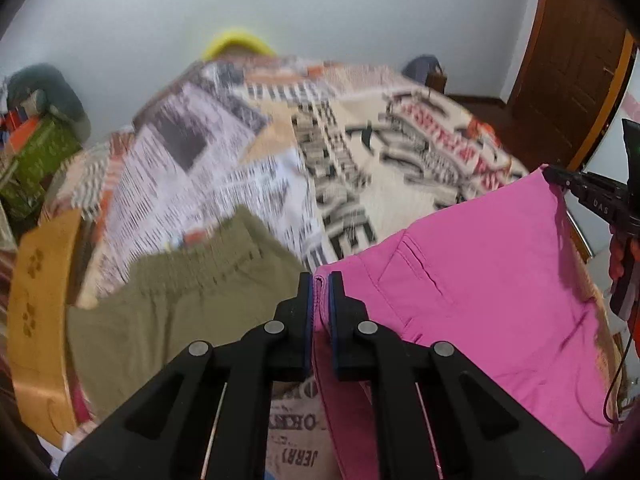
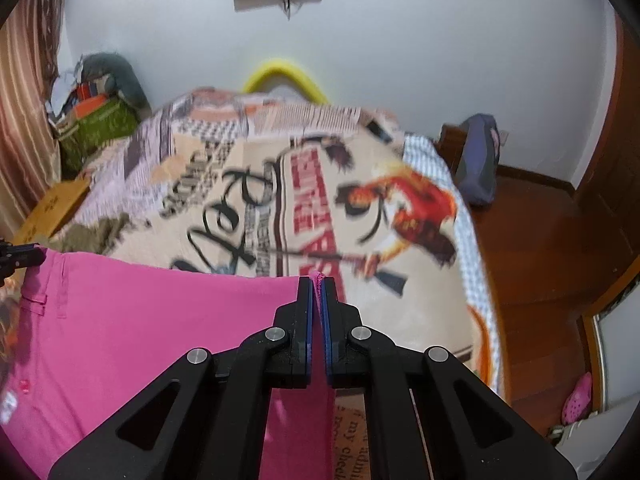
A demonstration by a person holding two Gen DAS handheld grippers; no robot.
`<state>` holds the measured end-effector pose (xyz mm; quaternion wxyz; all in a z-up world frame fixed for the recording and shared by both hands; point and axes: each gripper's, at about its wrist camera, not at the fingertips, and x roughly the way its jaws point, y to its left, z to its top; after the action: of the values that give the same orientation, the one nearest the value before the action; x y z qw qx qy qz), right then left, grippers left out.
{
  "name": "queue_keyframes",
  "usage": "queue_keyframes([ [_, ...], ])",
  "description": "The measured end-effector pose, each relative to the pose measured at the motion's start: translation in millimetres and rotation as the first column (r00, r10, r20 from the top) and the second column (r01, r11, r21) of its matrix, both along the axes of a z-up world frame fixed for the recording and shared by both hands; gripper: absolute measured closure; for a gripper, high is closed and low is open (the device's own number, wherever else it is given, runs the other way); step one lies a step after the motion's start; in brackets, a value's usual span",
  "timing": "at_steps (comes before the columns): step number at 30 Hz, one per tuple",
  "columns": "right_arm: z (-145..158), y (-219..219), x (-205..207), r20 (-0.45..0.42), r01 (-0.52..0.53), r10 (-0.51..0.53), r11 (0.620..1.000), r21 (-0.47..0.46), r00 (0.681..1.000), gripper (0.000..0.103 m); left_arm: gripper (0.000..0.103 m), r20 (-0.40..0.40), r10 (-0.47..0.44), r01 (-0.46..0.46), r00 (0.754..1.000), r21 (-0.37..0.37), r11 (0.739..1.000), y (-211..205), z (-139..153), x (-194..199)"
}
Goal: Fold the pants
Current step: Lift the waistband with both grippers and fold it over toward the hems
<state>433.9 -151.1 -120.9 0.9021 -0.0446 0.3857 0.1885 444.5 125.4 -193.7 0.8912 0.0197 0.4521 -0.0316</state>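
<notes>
The pink pants [image 1: 480, 272] hang stretched in the air above the bed, held by their top edge. My left gripper [image 1: 320, 280] is shut on the left corner of that edge. My right gripper [image 2: 318, 282] is shut on the right corner; it also shows at the right edge of the left wrist view [image 1: 560, 178]. The pink pants [image 2: 140, 328] fill the lower left of the right wrist view, with belt loops and a pocket visible. The lower part of the pants hangs out of view.
A bedspread [image 1: 280, 160] with newspaper print covers the bed below. Olive green pants [image 1: 180, 292] lie on it at the left. An orange board [image 1: 36, 300] edges the bed's left side. Boxes [image 1: 36, 152] stand at the far left. A wooden floor [image 2: 540, 240] and door lie right.
</notes>
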Motion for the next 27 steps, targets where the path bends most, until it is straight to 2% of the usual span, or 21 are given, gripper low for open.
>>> queue_keyframes([
  [4,27.5,-2.9,-9.1,0.038,0.006,-0.007,1.000,0.021,0.999,0.100,0.097,0.067,-0.009,0.010,0.998,-0.012,1.000,-1.8,39.2,-9.2],
  [9,58.1,-11.3,-33.5,0.072,0.000,-0.004,0.999,0.050,0.997,0.100,0.097,0.095,-0.026,0.026,0.995,-0.001,1.000,-10.2,64.7,-36.0],
  [17,80.3,-23.1,-86.1,0.088,-0.028,0.022,0.998,0.064,0.996,0.100,0.097,0.109,-0.037,0.037,0.993,-0.001,0.999,-23.9,82.6,-91.3],
  [27,83.0,-41.4,-150.4,0.078,-0.022,0.015,0.996,0.088,0.997,0.100,0.097,0.121,-0.060,0.059,0.991,0.011,0.998,-37.8,92.3,-162.1],
])
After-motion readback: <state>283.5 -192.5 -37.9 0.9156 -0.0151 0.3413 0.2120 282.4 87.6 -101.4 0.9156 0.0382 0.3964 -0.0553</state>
